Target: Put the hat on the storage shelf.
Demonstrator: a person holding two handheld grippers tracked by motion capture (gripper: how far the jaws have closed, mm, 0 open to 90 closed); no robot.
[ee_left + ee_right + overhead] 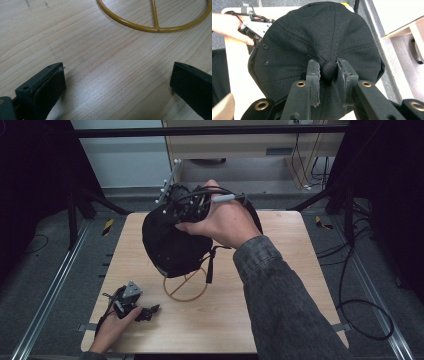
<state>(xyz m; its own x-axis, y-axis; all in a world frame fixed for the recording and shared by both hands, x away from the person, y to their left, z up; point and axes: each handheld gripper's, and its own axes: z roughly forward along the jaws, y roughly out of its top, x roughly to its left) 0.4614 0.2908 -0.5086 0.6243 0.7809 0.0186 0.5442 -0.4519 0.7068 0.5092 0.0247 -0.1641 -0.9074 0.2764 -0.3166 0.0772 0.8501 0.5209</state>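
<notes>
We see one wooden tabletop (280,320) carrying one yellow wire stand (185,287) with a ring base. Above the stand hangs one black cap (170,240), lifted clear of the tabletop, crown facing up toward the right hand-held gripper (187,212); which way its brim points we cannot tell. In the right gripper view, that gripper's two jaws pinch the cap's top button (329,70) — held tight. The left hand-held gripper (142,312) rests near the tabletop's front left, well apart from the cap — jaws wide, nothing between them.
</notes>
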